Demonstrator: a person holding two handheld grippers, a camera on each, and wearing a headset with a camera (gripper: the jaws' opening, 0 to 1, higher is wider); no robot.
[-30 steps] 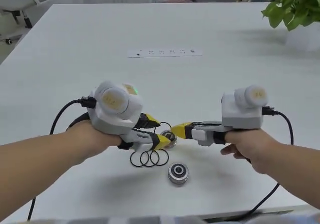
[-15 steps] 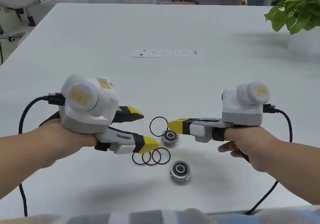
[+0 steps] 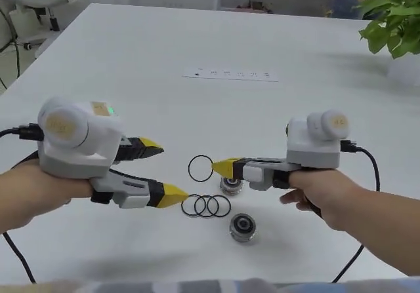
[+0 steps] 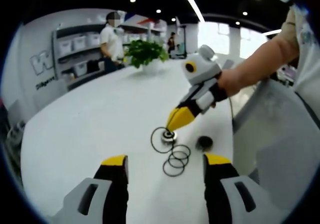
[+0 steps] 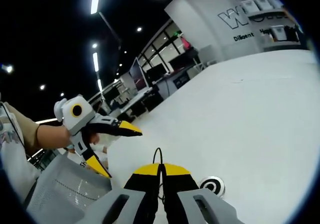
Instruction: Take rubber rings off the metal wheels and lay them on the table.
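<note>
Our right gripper (image 3: 218, 168) has its jaws pressed together on a thin black rubber ring (image 3: 189, 169), which hangs just ahead of the tips. One metal wheel (image 3: 231, 185) sits right beneath those jaws and a second wheel (image 3: 243, 227) lies nearer us. Three loose rings (image 3: 207, 206) lie between the grippers. Our left gripper (image 3: 163, 170) faces it, jaws spread wide, holding nothing. We judge the ring light and floppy, so a pinch anywhere on the band should hold, though it may cling when we let go.
</note>
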